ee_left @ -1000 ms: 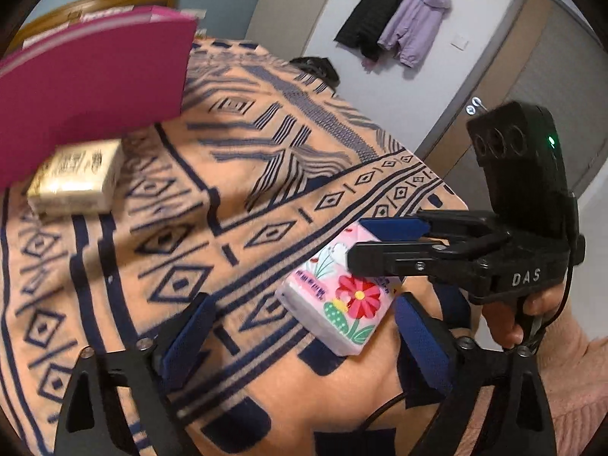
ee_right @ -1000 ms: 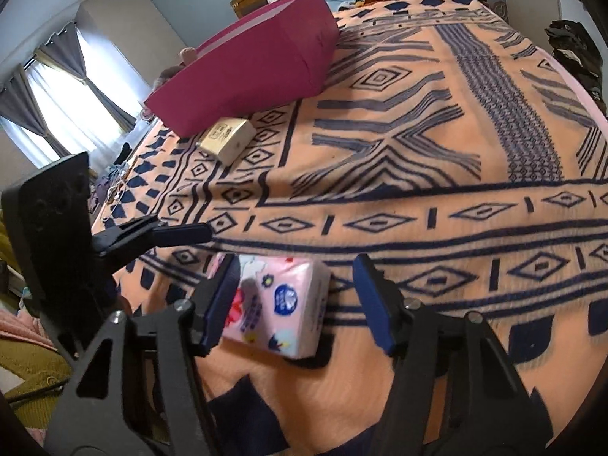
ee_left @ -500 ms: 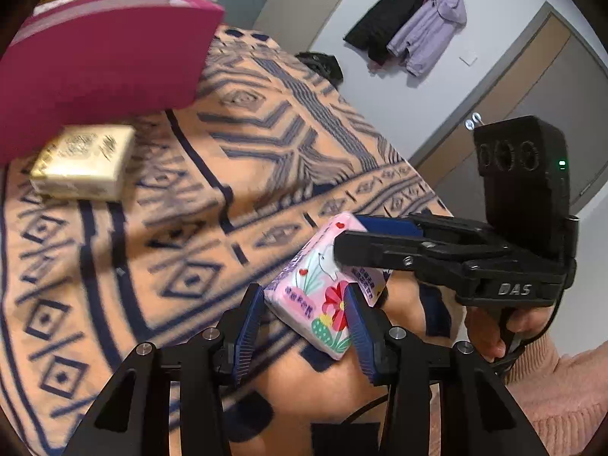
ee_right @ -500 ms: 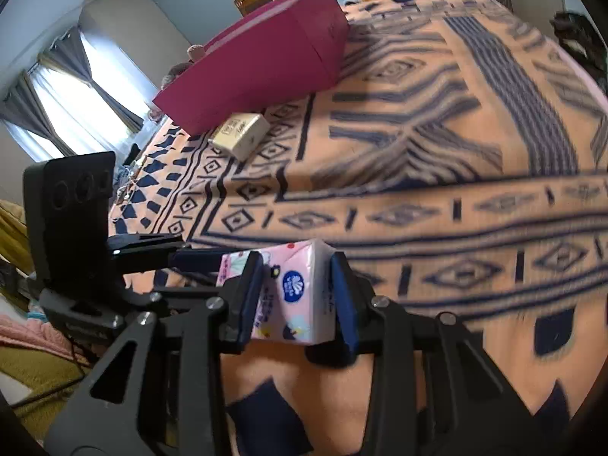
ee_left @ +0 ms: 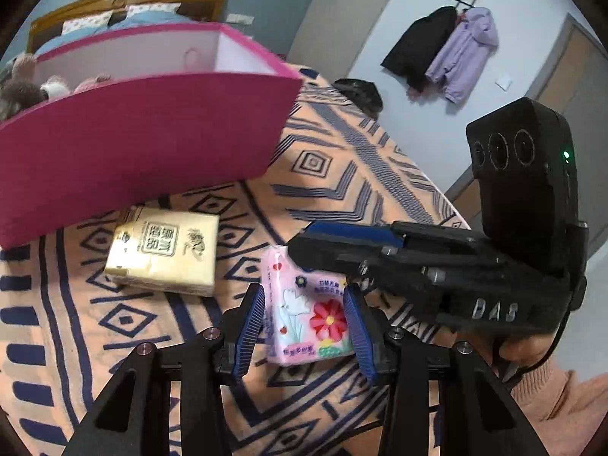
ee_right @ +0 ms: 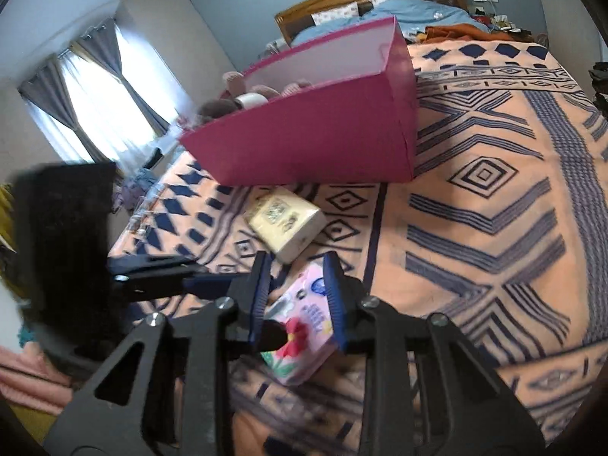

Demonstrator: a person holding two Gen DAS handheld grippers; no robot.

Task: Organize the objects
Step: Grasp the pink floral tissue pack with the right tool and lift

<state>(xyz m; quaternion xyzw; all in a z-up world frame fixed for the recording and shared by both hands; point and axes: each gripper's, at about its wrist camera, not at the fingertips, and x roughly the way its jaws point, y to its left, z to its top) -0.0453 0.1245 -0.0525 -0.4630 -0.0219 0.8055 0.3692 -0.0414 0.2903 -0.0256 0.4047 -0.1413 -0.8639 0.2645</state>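
Note:
Both grippers are shut on the same pink flowered tissue pack [ee_left: 307, 311], held above the bed. My left gripper [ee_left: 306, 323] clamps its sides; the right gripper's fingers [ee_left: 342, 243] grip its far end from the right. In the right wrist view the pack [ee_right: 300, 330] sits between my right gripper [ee_right: 298, 300] pads, with the left gripper [ee_right: 167, 273] coming in from the left. A yellow tissue pack [ee_left: 163, 250] lies on the blanket just in front of the magenta box [ee_left: 144, 144]; it also shows in the right wrist view [ee_right: 285, 228], below the box [ee_right: 315, 140].
The magenta box holds soft toys [ee_right: 235, 91] and a white roll [ee_right: 252, 100]. The orange patterned blanket [ee_right: 475, 209] covers the bed. Coats [ee_left: 444, 49] hang on the wall by a door. A window with curtains [ee_right: 95, 102] is at the left.
Both grippers closed on the pink pack, lifted it off the blanket and carried it toward the magenta box and the yellow pack.

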